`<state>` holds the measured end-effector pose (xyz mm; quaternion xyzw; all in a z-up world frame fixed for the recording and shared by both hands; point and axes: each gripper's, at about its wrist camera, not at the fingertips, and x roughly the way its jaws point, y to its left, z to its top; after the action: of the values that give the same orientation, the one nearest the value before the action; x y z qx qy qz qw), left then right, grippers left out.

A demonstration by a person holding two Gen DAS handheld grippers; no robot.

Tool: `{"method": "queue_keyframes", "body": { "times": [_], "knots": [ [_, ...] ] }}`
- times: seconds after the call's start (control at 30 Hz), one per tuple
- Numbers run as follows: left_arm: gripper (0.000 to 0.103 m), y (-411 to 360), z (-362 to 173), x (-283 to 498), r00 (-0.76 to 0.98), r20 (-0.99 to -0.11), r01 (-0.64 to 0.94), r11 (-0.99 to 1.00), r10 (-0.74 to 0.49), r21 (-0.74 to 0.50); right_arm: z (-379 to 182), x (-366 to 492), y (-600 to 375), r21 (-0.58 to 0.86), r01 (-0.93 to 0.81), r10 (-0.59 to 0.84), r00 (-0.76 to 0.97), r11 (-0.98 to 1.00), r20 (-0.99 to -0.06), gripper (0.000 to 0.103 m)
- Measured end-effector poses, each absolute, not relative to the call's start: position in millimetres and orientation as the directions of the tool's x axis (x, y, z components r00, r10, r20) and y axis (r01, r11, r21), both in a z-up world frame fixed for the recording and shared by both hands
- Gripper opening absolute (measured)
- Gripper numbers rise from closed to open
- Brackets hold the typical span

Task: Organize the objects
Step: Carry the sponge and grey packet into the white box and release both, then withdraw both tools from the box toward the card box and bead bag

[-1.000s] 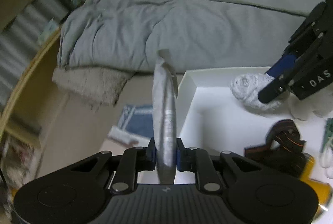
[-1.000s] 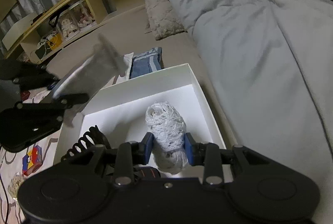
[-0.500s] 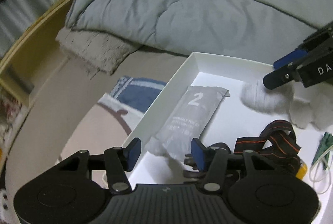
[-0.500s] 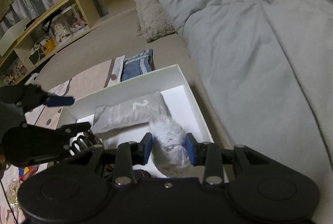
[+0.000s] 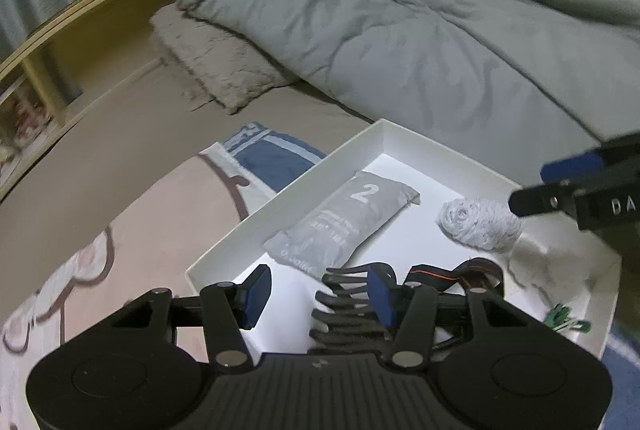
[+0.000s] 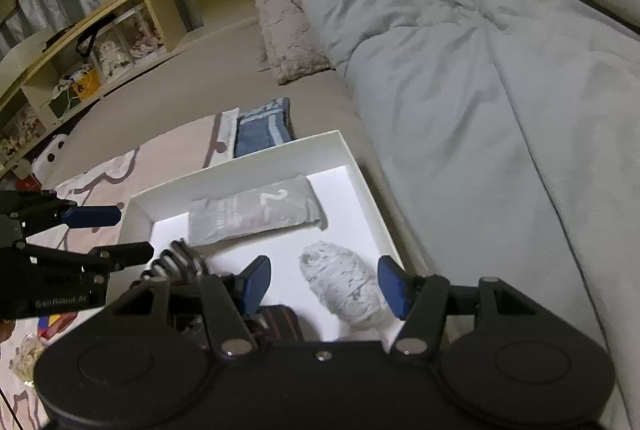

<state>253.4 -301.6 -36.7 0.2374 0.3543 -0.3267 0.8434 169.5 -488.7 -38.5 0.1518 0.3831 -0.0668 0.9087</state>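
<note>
A white box [image 5: 280,198] [image 6: 360,170] lies on the floor beside the bed. In it lie a grey pouch marked "2" [image 5: 344,226] [image 6: 256,214], a white yarn ball [image 5: 480,222] [image 6: 344,282], a black claw clip [image 5: 344,306] [image 6: 180,262] and a black-and-orange strap [image 5: 472,270]. My left gripper [image 5: 318,296] is open and empty above the box's near end. My right gripper [image 6: 326,284] is open, its fingers on either side of the yarn ball, apart from it. It also shows in the left wrist view [image 5: 560,182].
A grey duvet [image 5: 400,30] covers the bed behind the box. A folded blue cloth [image 5: 276,158] and a patterned mat [image 5: 120,230] lie left of the box. A fluffy rug [image 6: 284,34] and wooden shelves [image 6: 100,30] stand further back. Green clips [image 5: 564,322] lie in the box's corner.
My left gripper opened and let the grey pouch drop flat into the box, then drew back. My right gripper opened and let go of the yarn ball, which now rests in the box.
</note>
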Motion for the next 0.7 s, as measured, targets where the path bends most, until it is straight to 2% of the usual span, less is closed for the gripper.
{"method": "queue_keyframes", "body": {
  "times": [0.7],
  "knots": [
    [0.054, -226.7, 9.1, 173.0, 0.553, -0.751, 0.539, 0.842, -0.362, -0.009, 11.4, 90.7, -438.4, 0.19, 0.238, -0.044, 0.726, 0.953, -0.687, 0.061]
  ]
}}
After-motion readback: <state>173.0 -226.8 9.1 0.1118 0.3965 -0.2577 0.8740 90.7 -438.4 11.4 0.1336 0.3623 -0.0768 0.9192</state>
